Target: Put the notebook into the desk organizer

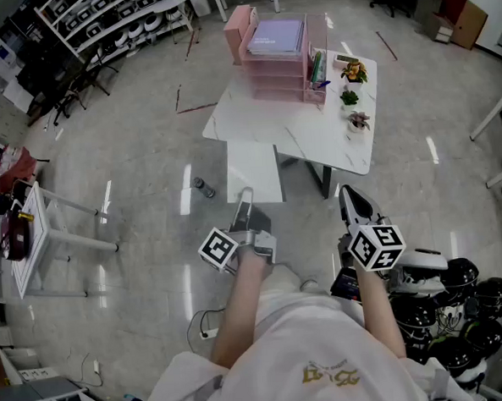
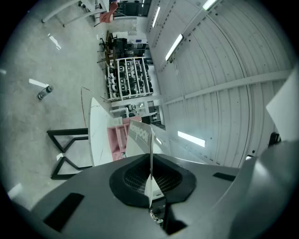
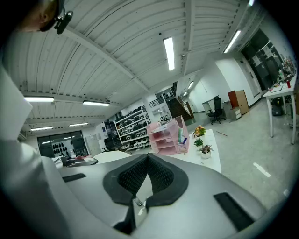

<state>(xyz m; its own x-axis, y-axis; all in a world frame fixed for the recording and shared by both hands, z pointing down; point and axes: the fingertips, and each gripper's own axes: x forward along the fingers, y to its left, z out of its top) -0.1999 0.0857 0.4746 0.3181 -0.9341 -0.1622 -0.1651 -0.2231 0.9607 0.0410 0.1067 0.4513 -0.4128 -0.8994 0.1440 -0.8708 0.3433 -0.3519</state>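
The notebook [image 1: 253,171] is a thin white-and-grey book, and my left gripper [image 1: 245,208] is shut on its near edge, holding it out in front of me. In the left gripper view the notebook [image 2: 140,134] stands edge-on between the pads [image 2: 133,175], its printed cover facing left. The pink desk organizer [image 1: 276,56] sits at the far end of the white table [image 1: 332,135], well beyond both grippers; it also shows in the right gripper view as the organizer [image 3: 169,137]. My right gripper [image 1: 347,196] is shut and holds nothing, raised beside the left one.
Small potted plants [image 1: 351,96] line the table's right edge. A bottle [image 1: 203,187] lies on the floor left of the table. Black helmets [image 1: 460,297] are piled at my right, a white side table [image 1: 33,243] stands at the left, and shelving [image 1: 113,17] fills the back.
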